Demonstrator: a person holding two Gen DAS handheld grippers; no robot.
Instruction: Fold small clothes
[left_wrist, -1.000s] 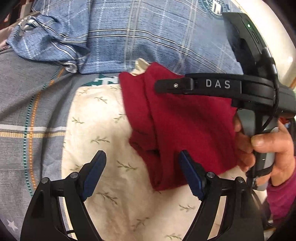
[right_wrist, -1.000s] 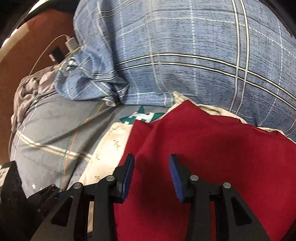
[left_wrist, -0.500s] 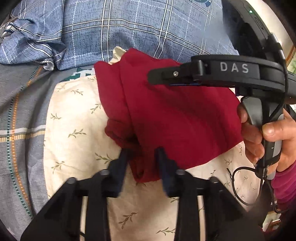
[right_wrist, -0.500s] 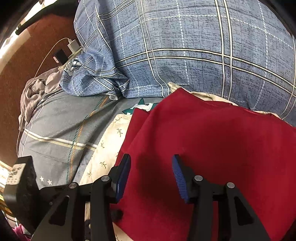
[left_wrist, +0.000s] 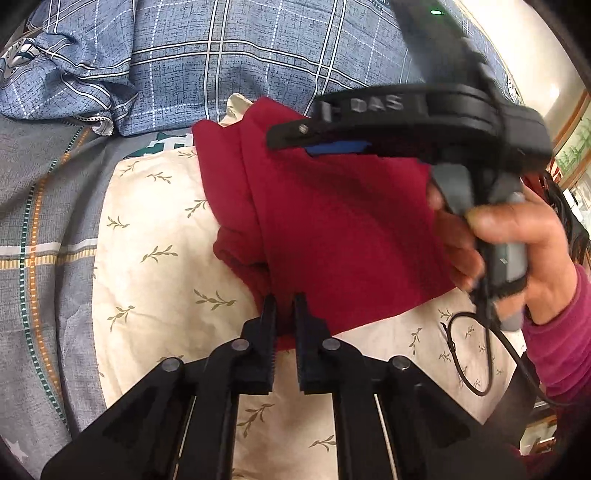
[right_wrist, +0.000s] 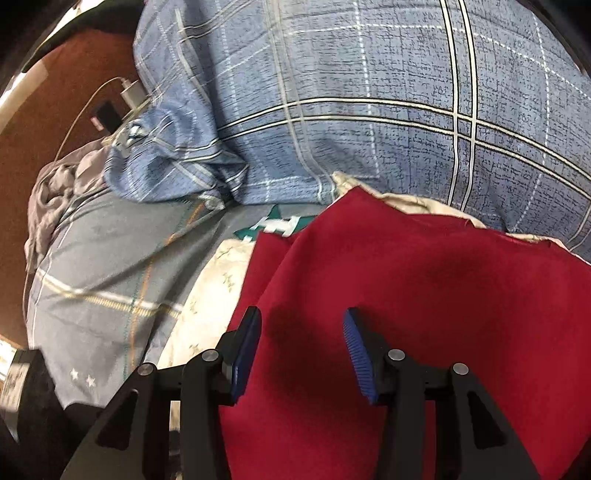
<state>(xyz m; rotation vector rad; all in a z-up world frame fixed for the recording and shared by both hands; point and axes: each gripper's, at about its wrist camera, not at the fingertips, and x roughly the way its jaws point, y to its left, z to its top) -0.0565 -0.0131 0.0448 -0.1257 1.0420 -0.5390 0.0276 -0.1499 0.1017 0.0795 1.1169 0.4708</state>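
The blue plaid quilt (left_wrist: 258, 55) fills twelve o'clock above the bed's cream leaf-print cloth (left_wrist: 155, 280). On that cloth lies the red garment (left_wrist: 332, 229), part-folded. The left gripper (left_wrist: 285, 306), wide open a second ago, has clenched on the garment's six-o'clock corner, ready for a fold. The right gripper (right_wrist: 302, 343) hovers released over it.

We're in a home bedroom, on a bed. A blue plaid pillow (right_wrist: 369, 110) sits on a grey checked sheet (right_wrist: 103, 266), and a charger with cable (right_wrist: 131, 92) lies by the brown headboard (right_wrist: 55, 103).
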